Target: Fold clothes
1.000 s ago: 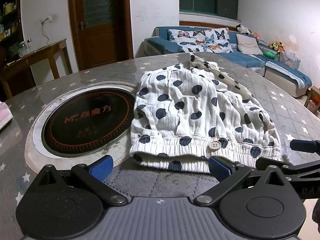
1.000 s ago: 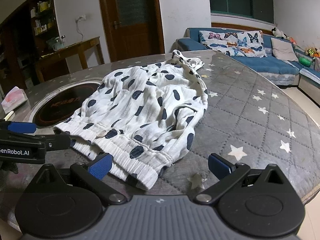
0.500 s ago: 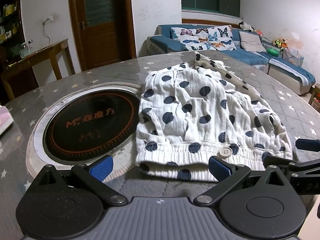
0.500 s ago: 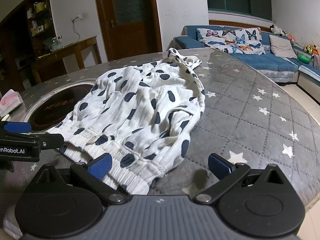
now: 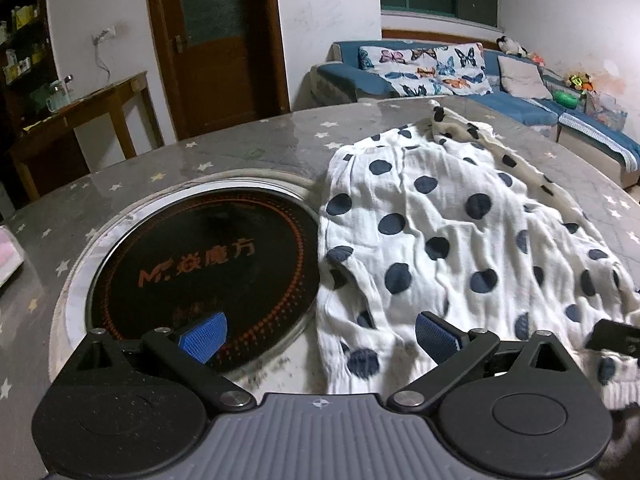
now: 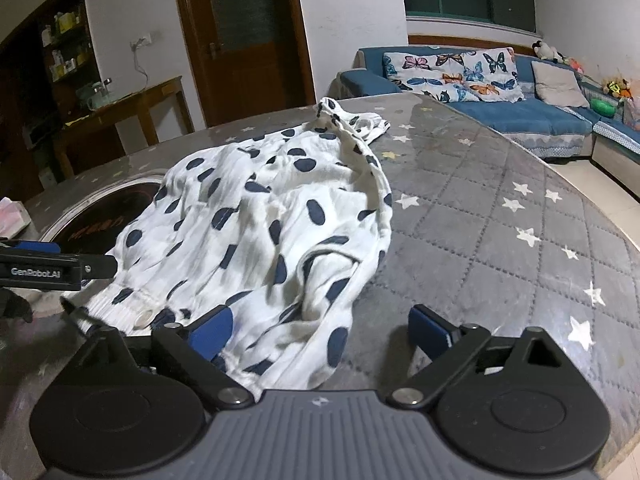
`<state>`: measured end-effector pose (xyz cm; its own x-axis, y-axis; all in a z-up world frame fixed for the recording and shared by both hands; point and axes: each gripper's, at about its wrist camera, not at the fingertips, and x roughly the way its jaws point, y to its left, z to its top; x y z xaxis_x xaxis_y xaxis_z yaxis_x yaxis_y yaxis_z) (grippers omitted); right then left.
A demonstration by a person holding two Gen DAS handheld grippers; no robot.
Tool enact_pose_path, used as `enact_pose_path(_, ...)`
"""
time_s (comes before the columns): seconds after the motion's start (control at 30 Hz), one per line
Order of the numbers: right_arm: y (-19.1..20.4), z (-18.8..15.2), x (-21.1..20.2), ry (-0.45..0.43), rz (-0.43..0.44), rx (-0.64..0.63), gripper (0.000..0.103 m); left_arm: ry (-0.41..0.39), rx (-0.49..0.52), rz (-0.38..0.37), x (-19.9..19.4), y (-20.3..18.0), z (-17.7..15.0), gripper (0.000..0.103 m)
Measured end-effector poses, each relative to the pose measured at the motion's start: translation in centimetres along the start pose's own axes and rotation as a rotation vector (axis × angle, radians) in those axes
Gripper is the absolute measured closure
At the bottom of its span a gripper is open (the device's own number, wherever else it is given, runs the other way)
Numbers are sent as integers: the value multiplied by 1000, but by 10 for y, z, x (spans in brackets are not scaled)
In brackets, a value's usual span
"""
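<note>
Hovering both claws over the unfolded polka-dot garment [image 6: 272, 240] at the bench's [image 6: 500, 240] six o'clock, left claw [image 5: 320, 330] gaping, right claw [image 6: 320, 328] closing around its waistband corner, folding not yet begun.

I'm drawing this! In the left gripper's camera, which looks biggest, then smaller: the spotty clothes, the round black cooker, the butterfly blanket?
1. Spotty clothes: biggest.
2. Round black cooker: a bit smaller.
3. Butterfly blanket: smallest, but it lies far off on the sofa, so its real size is unsure.

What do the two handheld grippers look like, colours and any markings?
Both the left gripper and the right gripper have black linkage arms, round black hubs, a ribbed grey body and blue textured pads. White lettering, GenRobot.AI, shows on the left one's side in the right wrist view.
</note>
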<state>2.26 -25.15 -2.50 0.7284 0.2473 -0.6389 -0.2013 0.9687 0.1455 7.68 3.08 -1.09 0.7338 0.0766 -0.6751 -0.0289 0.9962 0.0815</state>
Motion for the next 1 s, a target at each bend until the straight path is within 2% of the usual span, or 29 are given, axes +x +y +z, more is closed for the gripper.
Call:
enact_pose_path(0.13,-4,5,3,-6,10,13,21,19,11,-17,14,1,3,27)
enact_pose_path(0.2,-6,6,4,-8,19,19,31,13,16,-40,16,2,3,35)
enact_pose_path(0.23,-7,7,4,-9,24,22,33,11,19,-53,16,1,3,44)
enact_pose_path(0.27,-7,8,4,-9,31,25,40,8,23,-66,15,0,4,48)
enact_pose_path(0.33,-9,8,5,-8,47,30,48,4,31,-95,14,-1,3,69)
enact_pose_path(0.43,-10,9,5,-3,68,32,65,0,47,-115,11,-6,2,91)
enact_pose_path(0.5,-11,8,5,4,98,40,80,1,44,-121,8,-6,0,95)
enact_pose_path(0.57,-11,6,3,10,115,39,84,5,41,-121,4,-3,-3,96)
enact_pose_path(0.8,-7,-1,-11,44,213,8,87,26,21,-122,-25,13,-26,97)
enact_pose_path(1.0,6,-17,-36,103,301,-83,87,64,13,-128,-58,28,-50,97)
